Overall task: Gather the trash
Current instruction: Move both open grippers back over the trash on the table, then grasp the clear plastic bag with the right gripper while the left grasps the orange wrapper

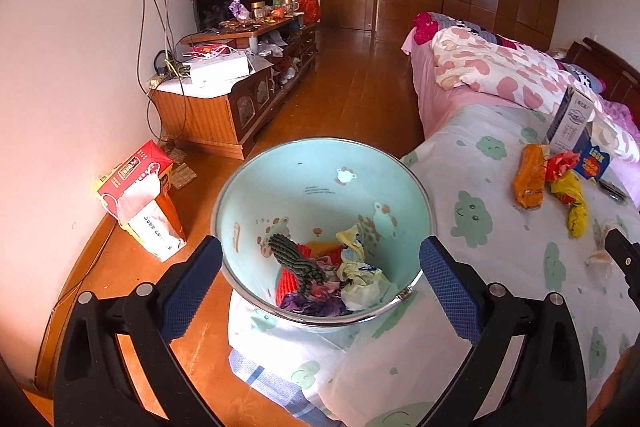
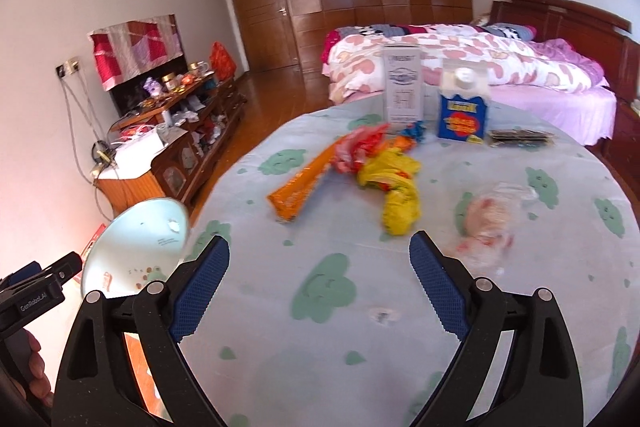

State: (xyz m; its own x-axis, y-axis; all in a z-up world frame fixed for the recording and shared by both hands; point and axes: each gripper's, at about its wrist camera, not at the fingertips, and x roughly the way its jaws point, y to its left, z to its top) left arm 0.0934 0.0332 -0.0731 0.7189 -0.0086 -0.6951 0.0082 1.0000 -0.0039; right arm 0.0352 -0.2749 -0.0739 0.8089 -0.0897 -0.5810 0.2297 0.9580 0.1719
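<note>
Bedroom clutter frames everything: wooden wardrobes at the back, a low cabinet along the wall, and a table (image 2: 328, 367) under a pale cloth printed with green clouds, carrying the litter.

Ahead of the right gripper (image 2: 319, 283), whose jaws stand wide apart with nothing between them, lies a yellow wrapper (image 2: 398, 195), crumpled, just beyond the fingertips and slightly to the right. Touching it on its far left side are a red wrapper (image 2: 360, 147) and a long orange packet (image 2: 300, 187). A clear plastic bag (image 2: 490, 223) sits off the right finger, blurred. Farther away stand a white carton (image 2: 403, 87) and a blue carton (image 2: 462, 107), upright, with a dark flat packet (image 2: 520, 138) beside them.

The left gripper (image 1: 320, 275) is also spread wide and empty, its fingers flanking the mint-green bin (image 1: 280, 187), which already holds crumpled scraps and seems to rest at the table's edge.

Everything here looks light. The wrappers are thin, soft and slick, so pinching a bunched fold in the middle should hold better than a flat edge. The clear bag may slide on the cloth and crumple. The cartons are stiffer; gripping across the narrow faces, without crushing, would probably suit them, and they could tip if nudged.
</note>
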